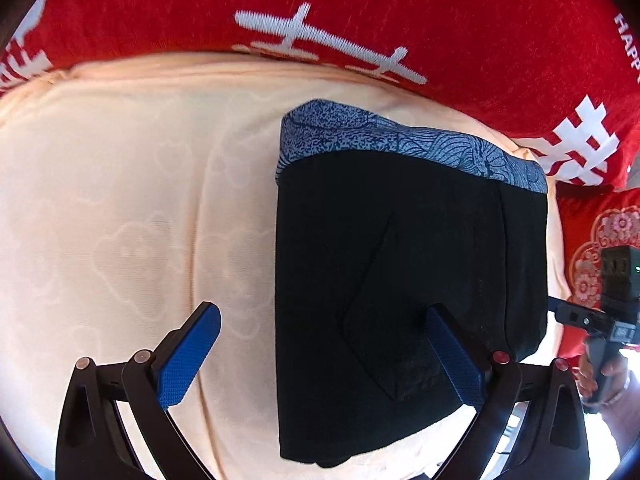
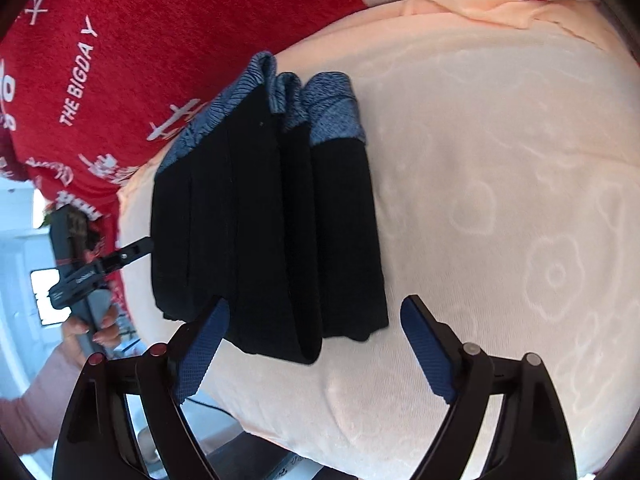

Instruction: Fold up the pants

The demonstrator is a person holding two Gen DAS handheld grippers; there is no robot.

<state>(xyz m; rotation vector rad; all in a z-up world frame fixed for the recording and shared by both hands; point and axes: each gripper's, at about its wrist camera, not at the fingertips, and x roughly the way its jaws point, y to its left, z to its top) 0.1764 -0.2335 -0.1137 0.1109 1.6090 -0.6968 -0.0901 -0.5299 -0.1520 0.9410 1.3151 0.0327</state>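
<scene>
My left hand-held gripper and right hand-held gripper both gape wide, gripping nothing, over the folded black pants. These lie on the peach blanket, perhaps touching one left pad; bare blanket spreads beside them.

— What are the pants made of?
— Matt black cloth, with a blue patterned woven band.
— And the sheet under them?
— Soft peach cloth, faint cloud shapes pressed in. The far blanket is red, fuzzy knit.
— The fingers?
— Black matt plastic, blue knurled rubbery pads.
</scene>
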